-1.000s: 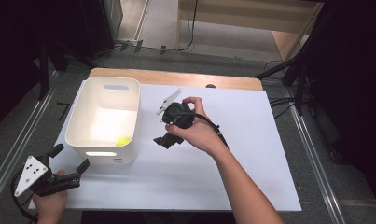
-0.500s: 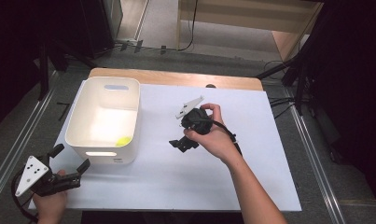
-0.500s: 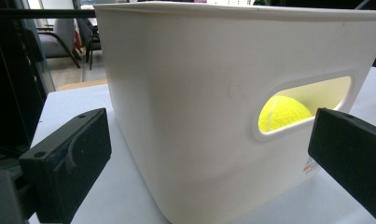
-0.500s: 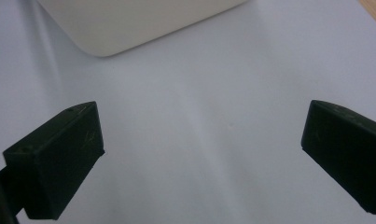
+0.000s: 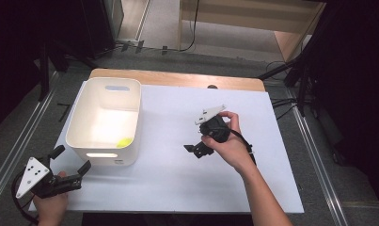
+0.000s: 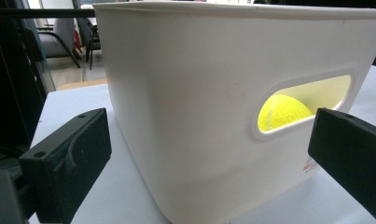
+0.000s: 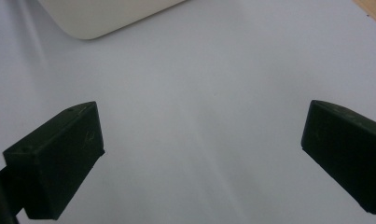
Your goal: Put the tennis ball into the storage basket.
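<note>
Retreating from the bin (image 5: 130, 96) toward mid-counter (image 5: 281, 188), the right gripper (image 5: 200, 149) is hanging open and empty; the ball (image 5: 124, 142) is lying inside, suggesting a finished drop. Left gripper (image 5: 70, 168) is waiting open.

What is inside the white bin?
A yellow tennis ball lies in the white bin, near its front wall, seen through the handle slot. The bin floor right behind that wall is hidden in the high view.
</note>
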`<state>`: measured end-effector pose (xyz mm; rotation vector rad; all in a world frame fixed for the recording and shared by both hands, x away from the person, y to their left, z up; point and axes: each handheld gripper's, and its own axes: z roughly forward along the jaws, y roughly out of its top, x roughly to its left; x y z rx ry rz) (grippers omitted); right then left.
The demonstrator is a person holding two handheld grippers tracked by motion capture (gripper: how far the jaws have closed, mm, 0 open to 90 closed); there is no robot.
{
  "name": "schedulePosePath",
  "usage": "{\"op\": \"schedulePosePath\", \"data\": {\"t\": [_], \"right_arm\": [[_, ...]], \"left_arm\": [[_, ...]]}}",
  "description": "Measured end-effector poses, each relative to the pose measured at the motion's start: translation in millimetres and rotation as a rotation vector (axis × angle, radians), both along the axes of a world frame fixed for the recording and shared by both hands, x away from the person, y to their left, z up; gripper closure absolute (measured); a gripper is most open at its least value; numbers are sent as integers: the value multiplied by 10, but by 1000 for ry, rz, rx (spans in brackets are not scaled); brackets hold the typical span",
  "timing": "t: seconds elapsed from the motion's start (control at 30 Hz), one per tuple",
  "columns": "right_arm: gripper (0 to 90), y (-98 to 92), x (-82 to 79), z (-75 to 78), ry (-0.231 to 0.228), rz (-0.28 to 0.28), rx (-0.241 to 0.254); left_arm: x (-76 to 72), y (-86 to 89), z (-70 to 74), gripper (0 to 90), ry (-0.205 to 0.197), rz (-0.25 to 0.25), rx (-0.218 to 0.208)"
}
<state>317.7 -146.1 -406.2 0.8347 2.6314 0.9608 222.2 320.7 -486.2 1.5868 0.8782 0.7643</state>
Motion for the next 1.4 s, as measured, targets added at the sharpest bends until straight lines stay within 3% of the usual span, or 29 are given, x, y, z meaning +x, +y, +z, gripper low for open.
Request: {"op": "schedulePosePath", "data": {"t": [1.07,1.4], "right_arm": [[0,-776,-363,-354,-34,-132,138],[0,-980,-484,-424,-73,-165,184]], "left_arm": [[1,-21,-3,0,1,2,11],[-1,-17,-3,0,1,5,6]]}}
